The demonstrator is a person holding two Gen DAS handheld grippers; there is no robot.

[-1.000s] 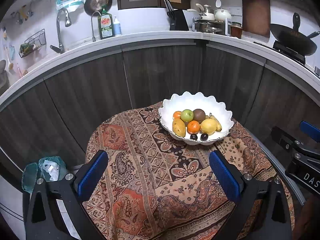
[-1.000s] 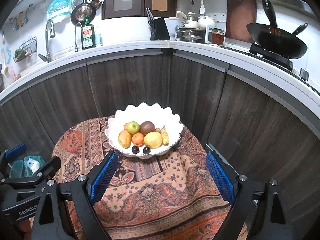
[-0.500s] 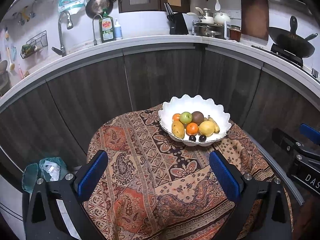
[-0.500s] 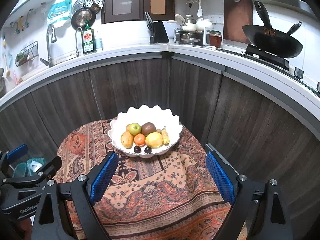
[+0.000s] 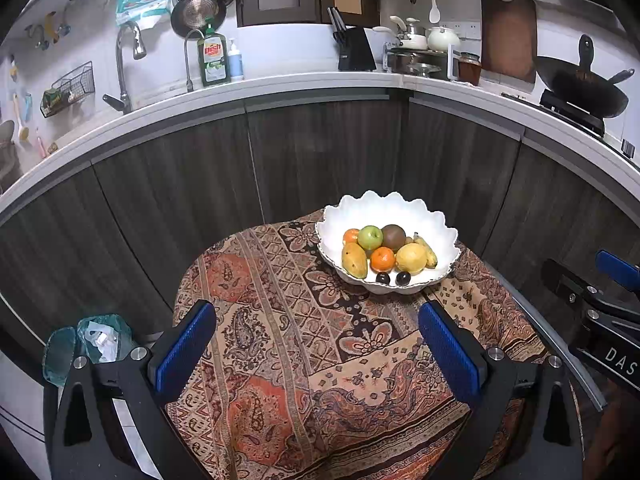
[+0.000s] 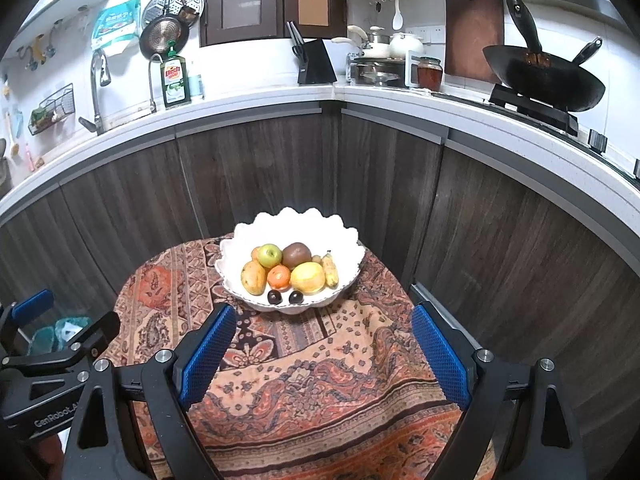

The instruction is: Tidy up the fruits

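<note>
A white scalloped bowl (image 5: 400, 210) stands at the far side of a round table covered with a patterned cloth (image 5: 288, 352). It holds a green apple (image 5: 370, 237), a kiwi (image 5: 393, 237), a mango (image 5: 354, 260), an orange (image 5: 383, 259), a lemon (image 5: 411, 258), a small banana (image 5: 427, 251) and two dark plums (image 5: 403, 278). The bowl also shows in the right wrist view (image 6: 296, 220). My left gripper (image 5: 316, 348) is open and empty above the near cloth. My right gripper (image 6: 320, 350) is open and empty, just short of the bowl.
Dark wood cabinets (image 5: 320, 160) under a white counter (image 5: 280, 84) curve behind the table. A wok (image 6: 544, 80) sits on the stove at right, a sink tap (image 5: 128, 68) at left. A teal bin with a bag (image 5: 88, 344) stands on the floor left of the table.
Both grippers have pulled back and risen a little, so the bowl looks smaller and farther. Both stay open and the fruits have not moved.
</note>
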